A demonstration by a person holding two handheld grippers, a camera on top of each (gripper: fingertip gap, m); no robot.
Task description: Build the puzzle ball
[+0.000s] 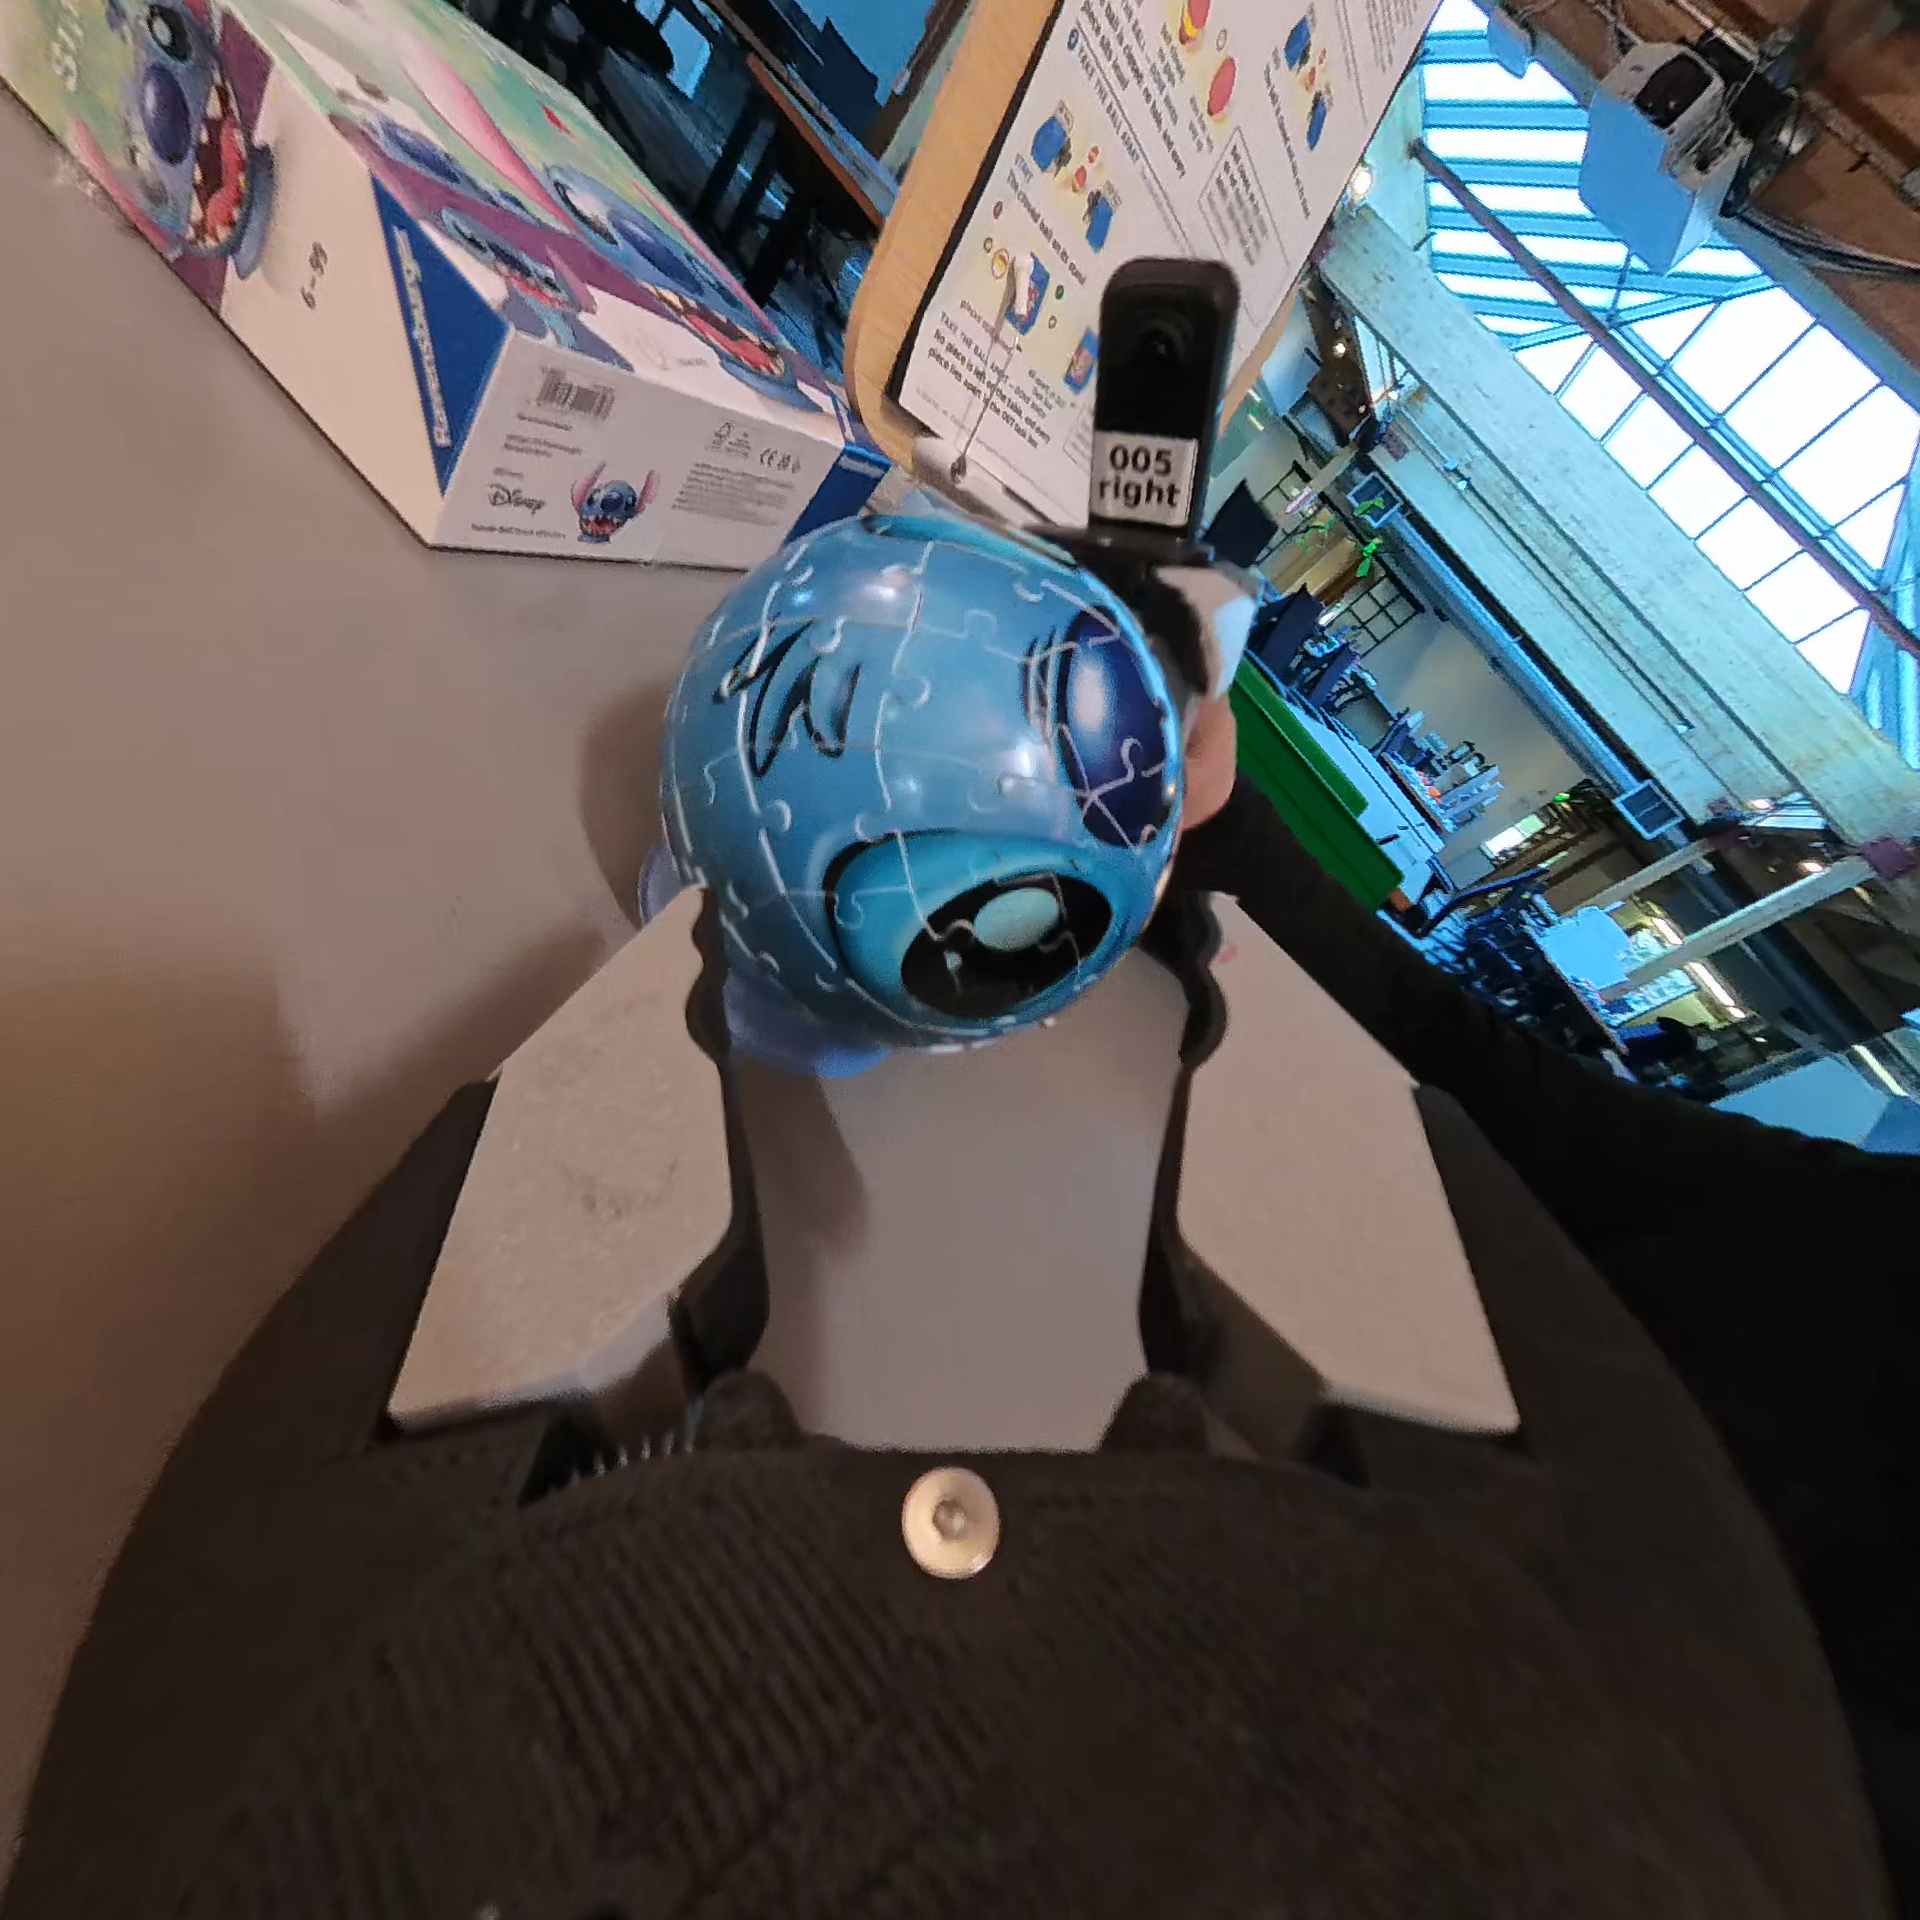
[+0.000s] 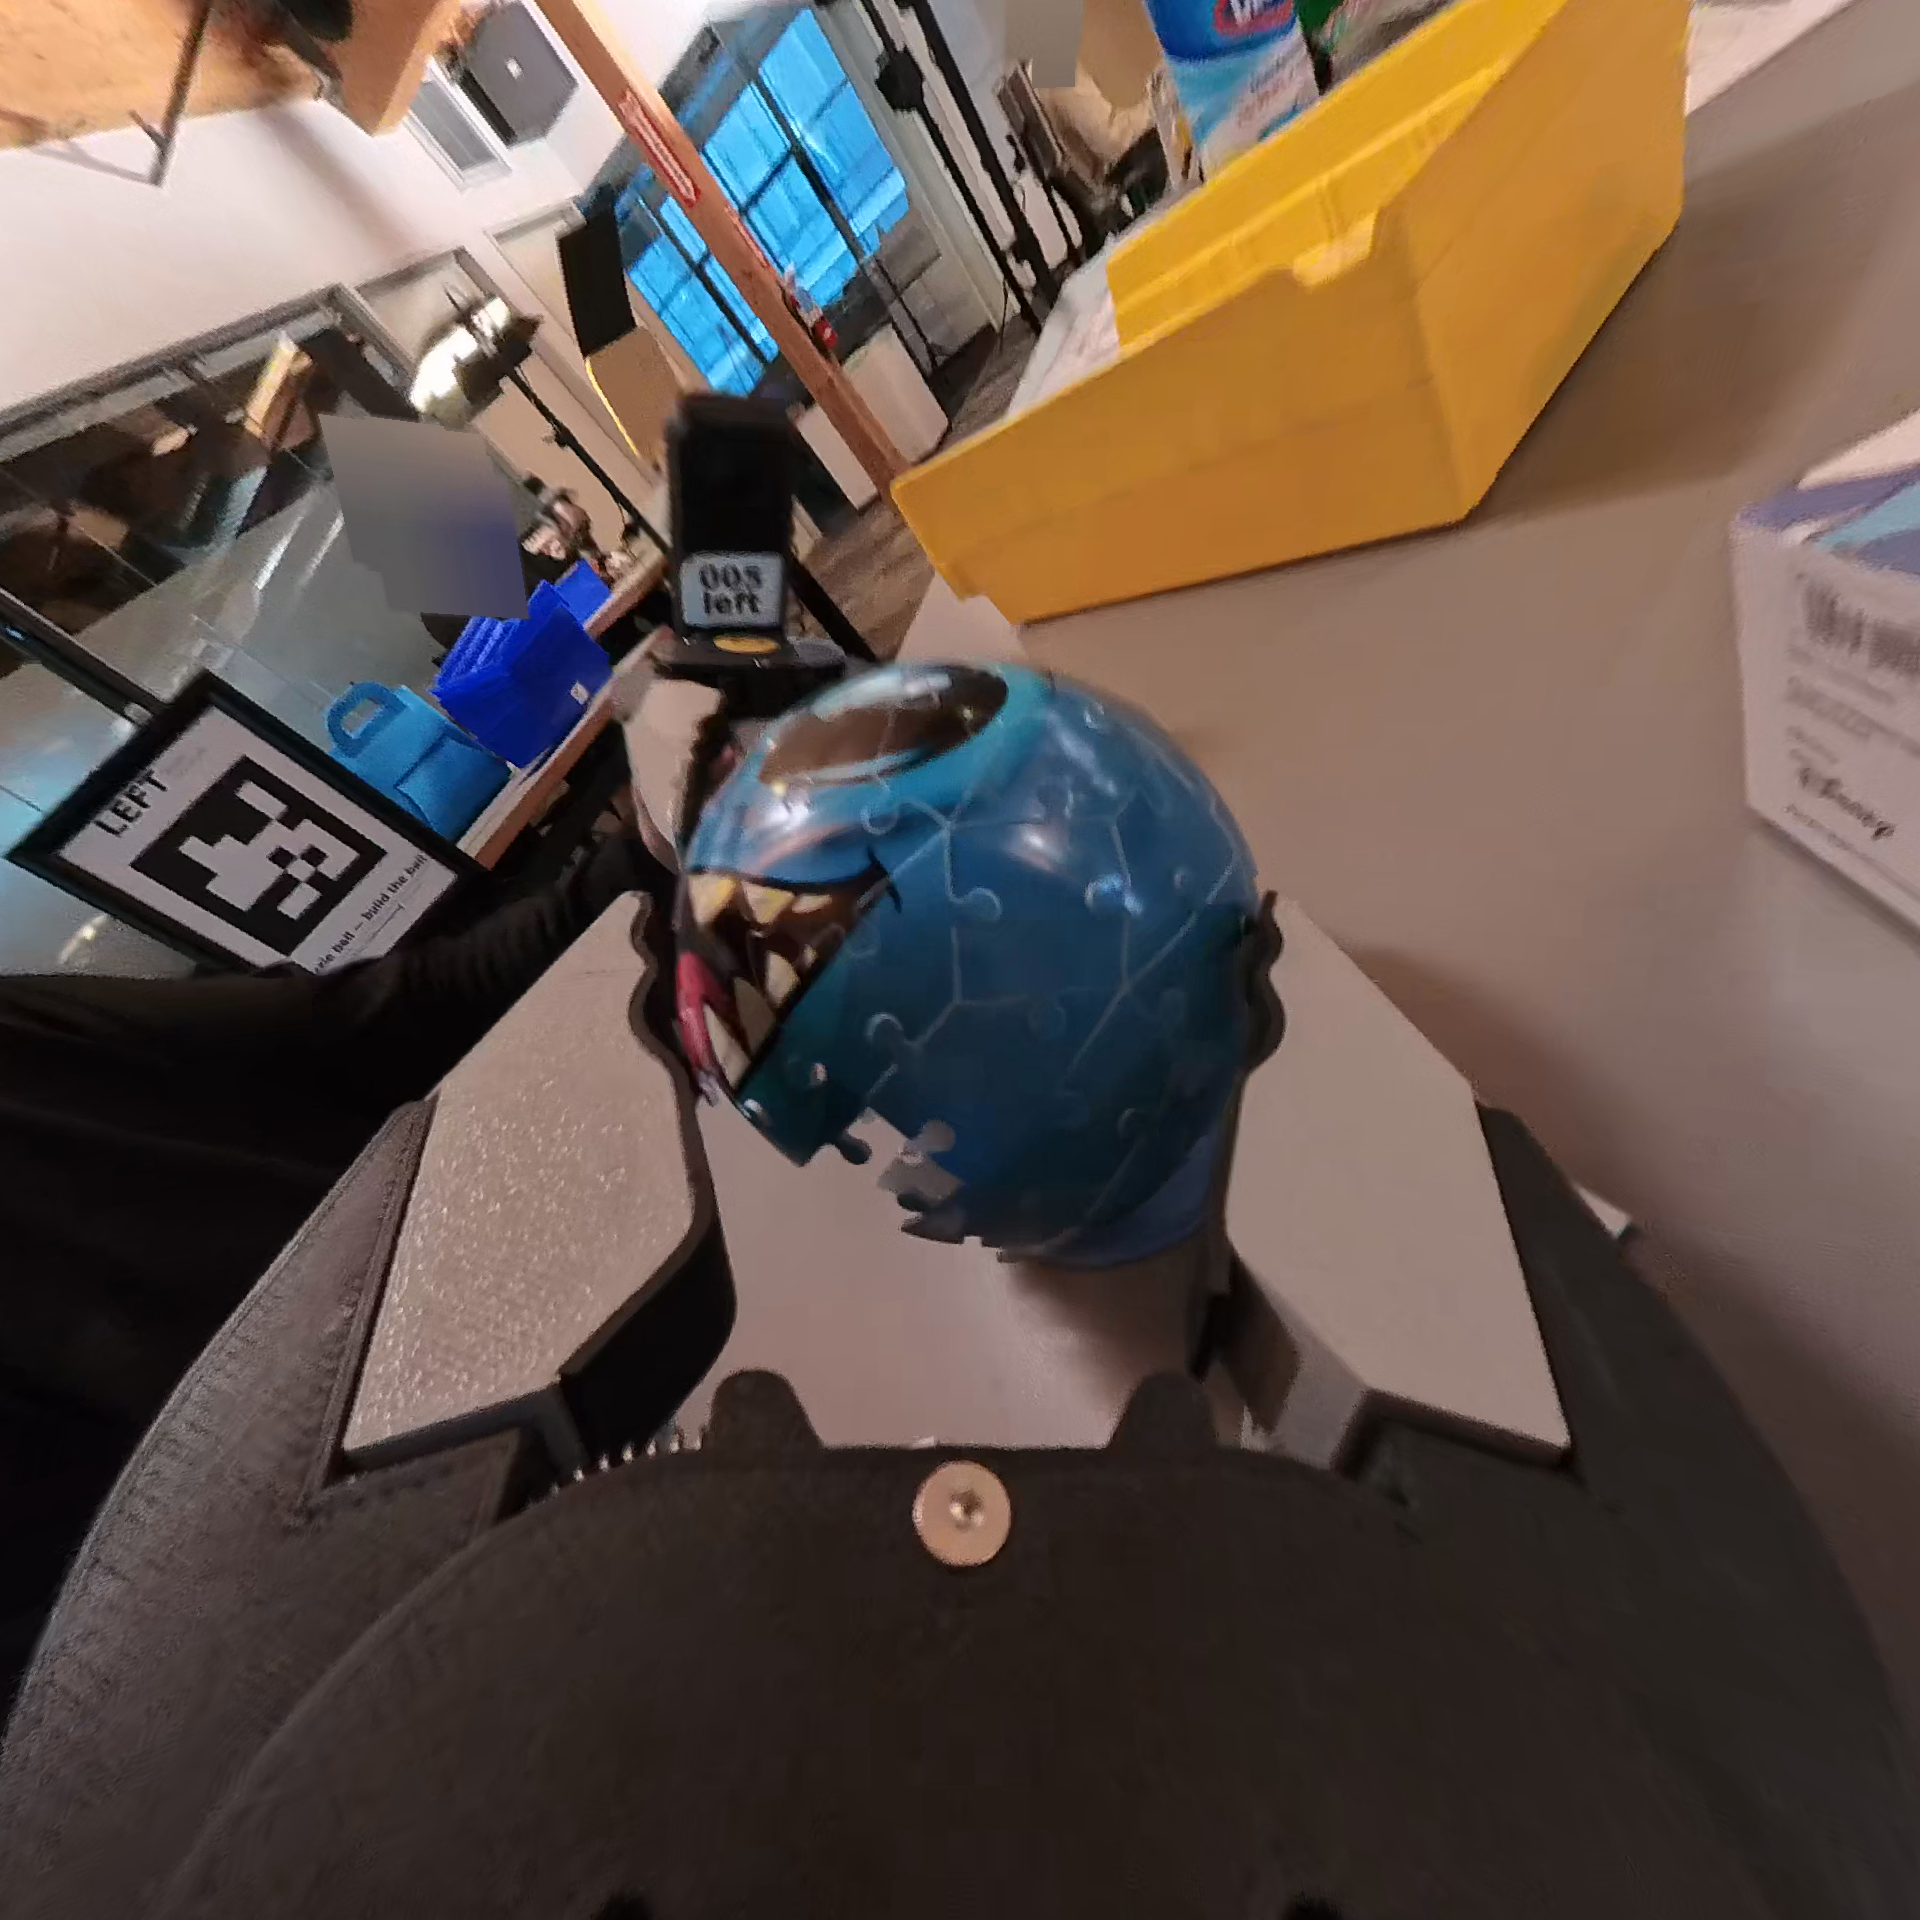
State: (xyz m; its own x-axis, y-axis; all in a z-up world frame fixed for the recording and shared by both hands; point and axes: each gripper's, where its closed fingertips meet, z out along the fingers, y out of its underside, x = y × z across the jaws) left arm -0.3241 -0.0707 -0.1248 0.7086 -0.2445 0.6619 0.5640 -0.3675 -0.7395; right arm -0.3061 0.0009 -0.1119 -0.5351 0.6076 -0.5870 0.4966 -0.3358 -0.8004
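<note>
Holding the puzzle ball (image 1: 925, 779) between both tools, I see it raised above the grey counter (image 1: 208, 831), close to the middle of each wrist view. The left gripper (image 1: 935, 977) has its fingers (image 1: 623, 1039) set against the ball's lower flanks; contact on the right-hand finger is hidden, so I judge it clamped but not firmly proven. The right gripper (image 2: 951, 997) closes on the ball (image 2: 997, 956) from the opposite side, with one finger (image 2: 1340, 1039) touching the blue shell.

Handling, as I judge it:
- Light, hollow shell of interlocked curved plastic pieces; glossy, therefore slippery under smooth fingers.
- Stiff where complete, weak at the open seam. The right wrist view shows a jagged unfinished edge (image 2: 914, 1184) and an open gap at the mouth artwork.
- I would grip across finished areas, with light pressure; squeezing near the gap could pop pieces loose.

The product box (image 1: 436, 312) lies beyond on the counter, and a yellow bin (image 2: 1351, 395) stands well apart.
</note>
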